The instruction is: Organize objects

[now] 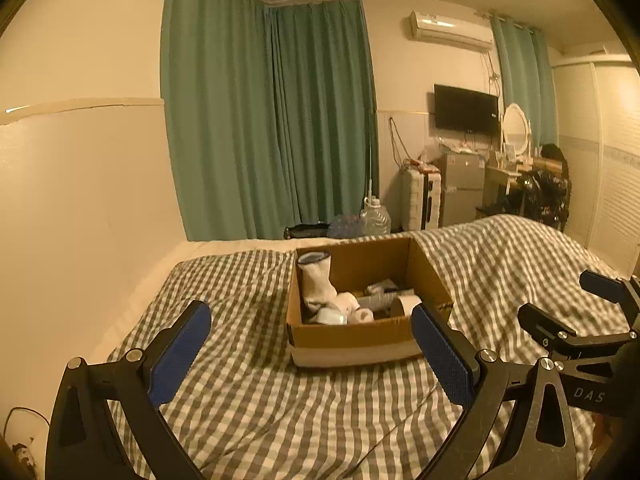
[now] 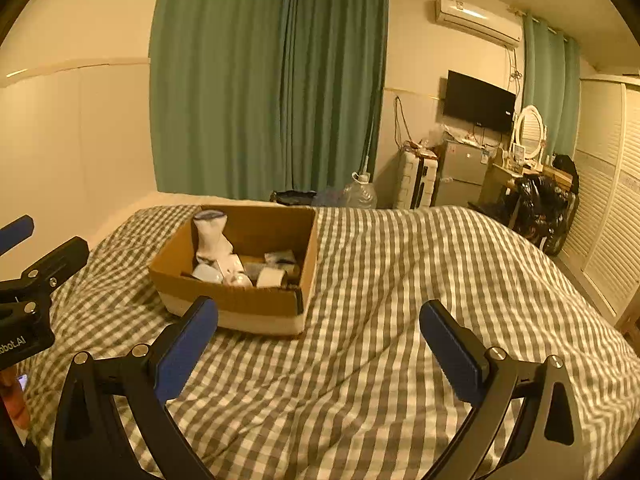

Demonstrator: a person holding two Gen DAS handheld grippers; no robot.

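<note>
An open cardboard box (image 1: pixel 352 334) sits on the checked bed; it also shows in the right wrist view (image 2: pixel 236 304). Inside lie white socks (image 1: pixel 320 284) (image 2: pixel 210 240), a roll of tape (image 1: pixel 408 304) (image 2: pixel 272 278) and other small items. My left gripper (image 1: pixel 310 340) is open and empty, just in front of the box. My right gripper (image 2: pixel 318 338) is open and empty, over the bedspread to the right of the box; it shows at the right edge of the left wrist view (image 1: pixel 560 304).
The grey-and-white checked bedspread (image 2: pixel 400 300) covers the bed. A wall runs along the left side. Beyond the bed stand green curtains (image 1: pixel 272 120), a water jug (image 1: pixel 374 218), a suitcase, a small fridge and a dressing table.
</note>
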